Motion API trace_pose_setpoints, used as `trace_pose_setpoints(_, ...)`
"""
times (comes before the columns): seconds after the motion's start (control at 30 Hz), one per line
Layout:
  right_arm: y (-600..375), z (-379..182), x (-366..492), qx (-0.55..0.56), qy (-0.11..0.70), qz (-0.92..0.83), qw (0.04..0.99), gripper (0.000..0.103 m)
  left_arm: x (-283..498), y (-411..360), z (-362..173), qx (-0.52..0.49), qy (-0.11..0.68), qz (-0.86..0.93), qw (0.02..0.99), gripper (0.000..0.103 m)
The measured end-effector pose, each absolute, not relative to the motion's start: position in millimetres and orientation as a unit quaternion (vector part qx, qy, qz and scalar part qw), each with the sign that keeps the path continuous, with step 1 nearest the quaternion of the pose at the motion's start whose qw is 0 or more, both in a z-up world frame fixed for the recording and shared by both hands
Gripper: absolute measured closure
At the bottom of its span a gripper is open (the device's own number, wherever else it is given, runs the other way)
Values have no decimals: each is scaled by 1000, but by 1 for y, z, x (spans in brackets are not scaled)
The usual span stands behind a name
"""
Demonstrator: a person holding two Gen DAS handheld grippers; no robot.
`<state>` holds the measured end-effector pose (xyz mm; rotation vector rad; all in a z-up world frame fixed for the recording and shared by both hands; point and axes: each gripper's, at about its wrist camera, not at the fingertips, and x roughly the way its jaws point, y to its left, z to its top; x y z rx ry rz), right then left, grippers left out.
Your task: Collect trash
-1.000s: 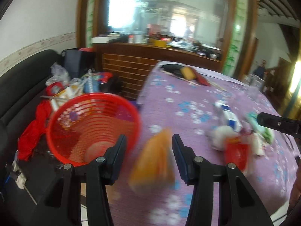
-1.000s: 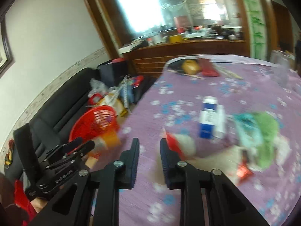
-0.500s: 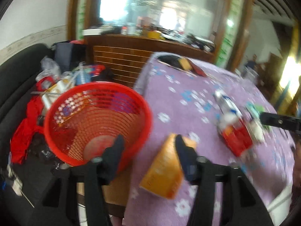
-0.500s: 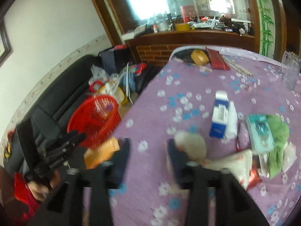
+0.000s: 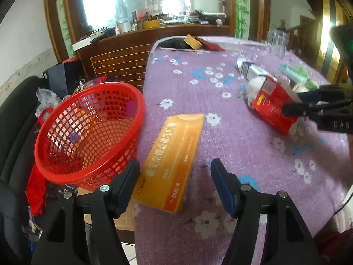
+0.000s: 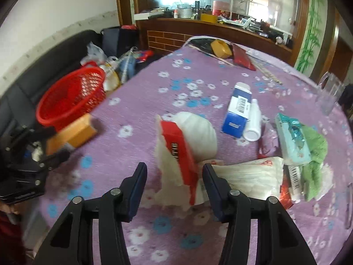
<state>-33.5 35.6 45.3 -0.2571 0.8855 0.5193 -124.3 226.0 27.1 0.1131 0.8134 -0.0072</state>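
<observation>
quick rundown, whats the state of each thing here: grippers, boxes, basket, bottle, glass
left gripper: open, straddling the orange box
right gripper: open, around the red box
orange box: closed, lying flat at the table edge
red box: torn open, tilted against a white wad
red basket: tilted beside the table
blue and white box: lying flat
white bottle: lying on its side
glass: upright

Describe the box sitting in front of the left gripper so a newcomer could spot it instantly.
Start at the purple flowered tablecloth and go to its edge beside the red mesh basket. The orange box lies flat there, between the open fingers of the left gripper. It is the only long orange carton with printed characters.
</observation>
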Motion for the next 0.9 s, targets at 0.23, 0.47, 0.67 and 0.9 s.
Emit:
trace_pose_setpoints(0.23, 22, 44, -32, -105, 425, 245, 865, 97, -118, 215, 21, 80, 393, 26, 916, 43)
trace_pose_setpoints(0.47, 10, 49, -41, -77, 423, 259, 865, 98, -117, 214, 27, 67, 382, 43, 921, 55)
trace_pose_setpoints(0.67, 6, 59, -47, -63, 416, 265, 868, 98, -127, 209, 45, 56, 352, 39, 934, 55)
trace_pose_setpoints(0.9, 37, 95, -45, -45, 396, 302, 866, 98, -138, 260, 78, -15, 332, 75, 940, 54)
